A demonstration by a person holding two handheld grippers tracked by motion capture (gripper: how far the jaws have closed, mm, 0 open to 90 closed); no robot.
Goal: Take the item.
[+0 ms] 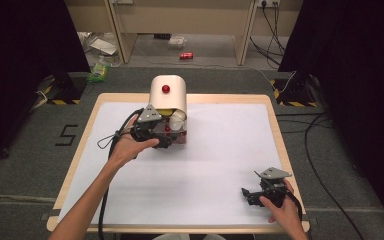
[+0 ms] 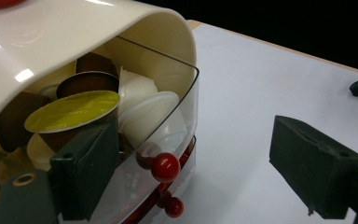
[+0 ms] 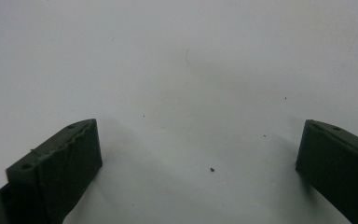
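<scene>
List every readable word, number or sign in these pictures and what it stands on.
"5" – black mark on the grey floor left of the table.
Red can on the floor beyond: print too small to read.
Capsule container and its capsules: no lettering visible.

Cut off at the top and left edges of the left gripper view: cream lid [image 2: 74, 32] of the capsule box. Half hidden behind one black jaw: yellow-topped capsule [image 2: 72, 111]. Too small to identify: red object [image 1: 186, 55] on the floor.
</scene>
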